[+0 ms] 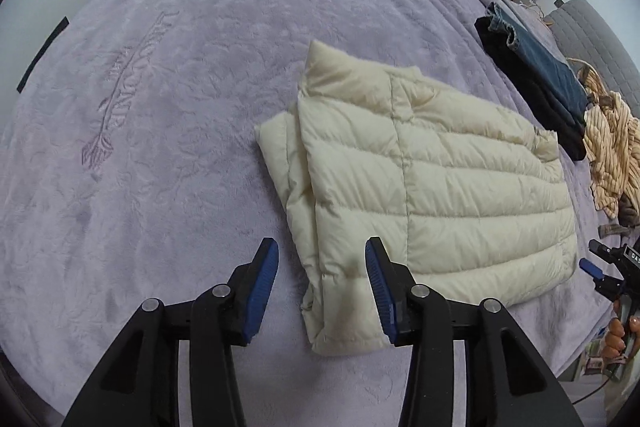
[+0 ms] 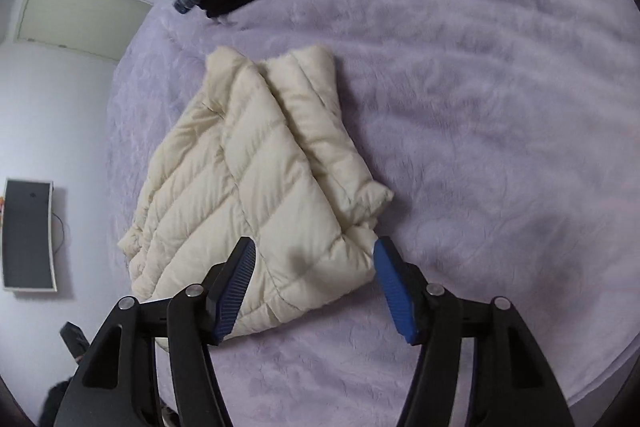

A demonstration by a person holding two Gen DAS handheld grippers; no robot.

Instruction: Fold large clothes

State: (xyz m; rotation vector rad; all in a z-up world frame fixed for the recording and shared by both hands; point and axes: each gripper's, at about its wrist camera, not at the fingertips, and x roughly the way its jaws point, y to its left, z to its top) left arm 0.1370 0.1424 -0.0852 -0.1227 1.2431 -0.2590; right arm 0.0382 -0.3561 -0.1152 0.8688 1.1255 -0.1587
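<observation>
Lavender bed blanket (image 1: 168,75) carries the folded cream puffer jacket (image 1: 432,167) near its edge, both the left claw (image 1: 322,291) and right claw (image 2: 316,287) released above it; puffy layers may spring open.

Both our wrist views look steeply down from close above the bed (image 1: 160,107). They share the folded cream jacket (image 1: 432,179), which our left sees from one end and our right from the other.
</observation>
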